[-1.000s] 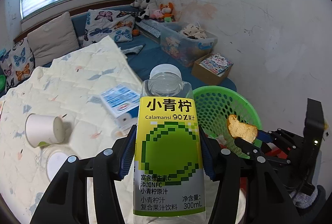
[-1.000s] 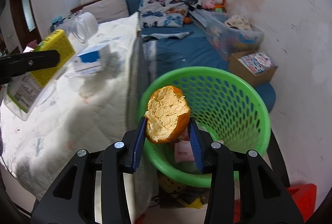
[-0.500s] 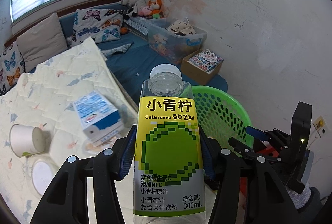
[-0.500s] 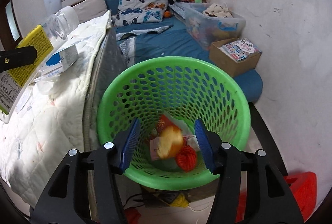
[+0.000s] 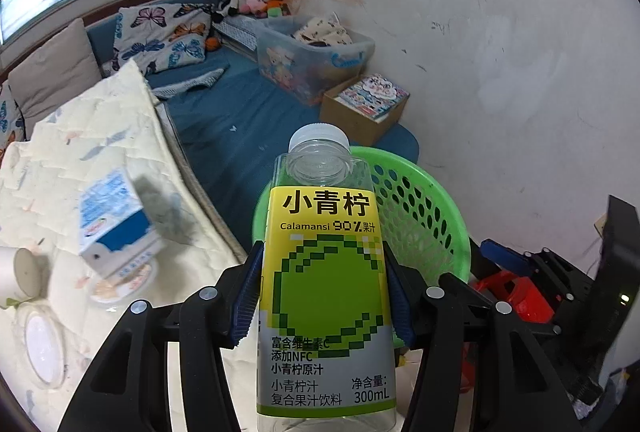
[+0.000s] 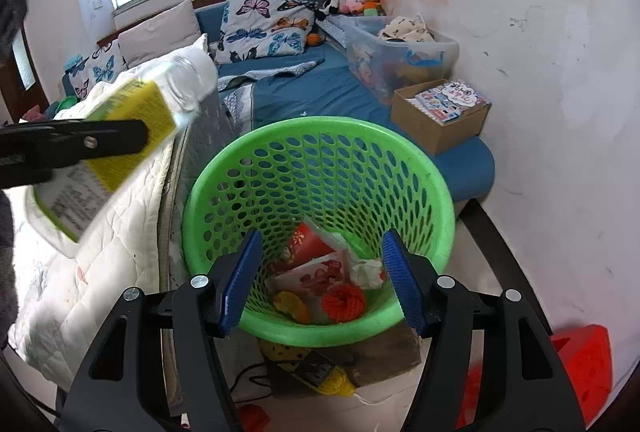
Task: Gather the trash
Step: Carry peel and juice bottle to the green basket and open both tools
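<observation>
My left gripper (image 5: 324,288) is shut on an empty clear juice bottle (image 5: 324,296) with a yellow-green label and white cap, held upright just in front of the green mesh basket (image 5: 432,216). In the right wrist view the bottle (image 6: 120,136) hangs left of the basket (image 6: 320,148), over the bed's edge. My right gripper (image 6: 322,280) is open and empty above the basket's near rim. Inside the basket lie an orange peel (image 6: 292,306), a red ball of string (image 6: 344,304), red wrappers and white paper.
On the quilted bed (image 5: 92,152) lie a blue-white carton (image 5: 116,220), a paper cup (image 5: 20,272) and a round lid (image 5: 40,344). A cardboard box (image 6: 440,116) and a clear storage bin (image 6: 396,52) stand behind the basket. A red object (image 6: 580,372) sits on the floor at right.
My right gripper opened and the orange peel fell into the basket. My left gripper carried the bottle right, nearer the basket.
</observation>
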`<state>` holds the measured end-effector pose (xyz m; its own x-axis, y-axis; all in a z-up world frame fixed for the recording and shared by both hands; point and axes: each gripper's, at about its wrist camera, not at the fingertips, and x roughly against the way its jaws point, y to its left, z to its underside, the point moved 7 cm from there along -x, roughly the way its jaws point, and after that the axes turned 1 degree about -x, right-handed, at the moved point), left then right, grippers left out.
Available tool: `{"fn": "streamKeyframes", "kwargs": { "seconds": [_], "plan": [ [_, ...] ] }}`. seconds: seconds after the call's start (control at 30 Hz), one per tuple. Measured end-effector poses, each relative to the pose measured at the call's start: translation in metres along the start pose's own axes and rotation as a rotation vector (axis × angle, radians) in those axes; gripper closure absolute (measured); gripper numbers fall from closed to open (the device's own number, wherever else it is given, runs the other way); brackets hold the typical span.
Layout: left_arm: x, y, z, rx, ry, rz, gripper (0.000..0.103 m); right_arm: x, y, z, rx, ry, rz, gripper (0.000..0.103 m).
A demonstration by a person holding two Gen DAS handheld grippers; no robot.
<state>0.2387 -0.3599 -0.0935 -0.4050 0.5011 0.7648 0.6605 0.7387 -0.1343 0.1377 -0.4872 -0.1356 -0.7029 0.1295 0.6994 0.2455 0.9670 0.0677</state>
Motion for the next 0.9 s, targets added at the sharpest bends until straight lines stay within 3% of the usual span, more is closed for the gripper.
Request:
{"fn": "streamKeyframes", "kwargs": {
  "seconds": [0.27,0.63,0.77,0.9],
  "plan": [
    [-0.029,-0.019,-0.002,-0.026,0.047,0.008,0.050,0.014,-0.014,0.005,-0.030,-0.022,0.010,0.040],
    [-0.060,-0.032,-0.016,0.023,0.070,0.056,0.049,0.018,-0.029,0.012,-0.080,-0.023,0.018,0.039],
    [-0.057,-0.030,-0.019,0.049,0.039,0.072,0.036,0.014,-0.030,0.014,-0.091,-0.018,0.010,0.039],
    [-0.049,-0.030,-0.018,0.047,0.027,0.088,0.036,0.013,-0.025,0.016,-0.088,-0.013,0.001,0.039]
  ]
}}
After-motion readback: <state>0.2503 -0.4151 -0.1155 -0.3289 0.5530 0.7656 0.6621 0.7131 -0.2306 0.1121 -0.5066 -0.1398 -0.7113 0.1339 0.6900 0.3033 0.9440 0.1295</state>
